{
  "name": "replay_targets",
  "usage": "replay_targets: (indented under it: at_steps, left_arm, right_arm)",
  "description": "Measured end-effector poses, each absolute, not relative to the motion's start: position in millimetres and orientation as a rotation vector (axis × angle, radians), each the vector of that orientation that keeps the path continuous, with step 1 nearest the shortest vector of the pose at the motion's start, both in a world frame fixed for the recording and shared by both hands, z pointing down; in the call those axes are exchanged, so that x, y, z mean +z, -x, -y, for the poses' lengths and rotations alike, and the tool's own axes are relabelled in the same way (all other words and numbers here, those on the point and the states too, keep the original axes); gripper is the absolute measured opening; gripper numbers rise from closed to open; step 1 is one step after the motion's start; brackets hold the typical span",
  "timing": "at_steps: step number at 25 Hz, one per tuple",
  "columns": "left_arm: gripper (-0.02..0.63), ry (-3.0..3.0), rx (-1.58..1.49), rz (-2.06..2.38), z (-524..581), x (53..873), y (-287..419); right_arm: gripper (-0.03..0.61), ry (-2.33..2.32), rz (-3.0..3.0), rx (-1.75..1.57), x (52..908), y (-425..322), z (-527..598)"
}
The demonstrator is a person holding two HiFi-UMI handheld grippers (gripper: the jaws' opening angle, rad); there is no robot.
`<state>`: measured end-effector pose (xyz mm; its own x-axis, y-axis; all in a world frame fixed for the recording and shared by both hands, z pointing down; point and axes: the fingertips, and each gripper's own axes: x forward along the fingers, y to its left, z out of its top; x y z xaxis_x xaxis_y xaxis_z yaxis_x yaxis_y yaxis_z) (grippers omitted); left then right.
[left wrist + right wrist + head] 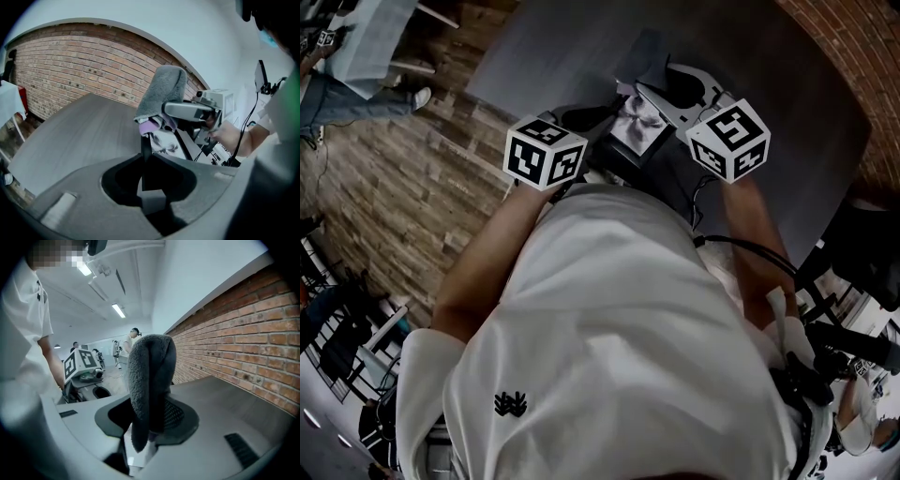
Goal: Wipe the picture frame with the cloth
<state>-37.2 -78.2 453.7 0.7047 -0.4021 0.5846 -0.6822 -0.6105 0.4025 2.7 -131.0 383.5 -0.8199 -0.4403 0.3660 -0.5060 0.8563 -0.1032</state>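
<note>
While left tongs (146, 158) grip frame (162, 141), right tongs (149, 428), cloth (151, 369)

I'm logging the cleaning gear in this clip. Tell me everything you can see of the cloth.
The cloth is grey and fuzzy, like microfibre, with a lilac patch showing on its underside in the left gripper view. It is folded over and stands upright, with the right claw clamped on its lower end. Its folded part appears to rest on the upper edge of the picture frame.
</note>
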Motion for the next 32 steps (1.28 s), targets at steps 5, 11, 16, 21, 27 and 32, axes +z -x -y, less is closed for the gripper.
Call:
replay_targets:
  at_steps: [5,11,16,21,27,32]
  left_arm:
    - [0.075,-2.298,0.598,0.808,75,454,35]
    - [0.075,-2.314,0.614,0.788,76,455,30]
    - [0.075,-2.319,0.612,0.786,79,453,29]
    - [0.076,-2.311,0.603,0.805,78,453,33]
    - [0.076,-2.297,0.591,0.843,88,452,46]
    - [0.076,-2.285,0.579,0.865,93,454,51]
  right_arm:
    - [0.140,-0.826,2.679,0.277,376,-33,152]
    - [0.140,-0.943,2.665,0.280,372,-58,170]
    - [0.140,-0.878,2.637,0.306,383,-57,165]
    - [0.140,-0.895,2.627,0.352,389,-71,155]
    - [0.140,-0.924,2.617,0.400,393,-88,147]
    - [0.140,-0.972,2.602,0.419,398,-102,144]
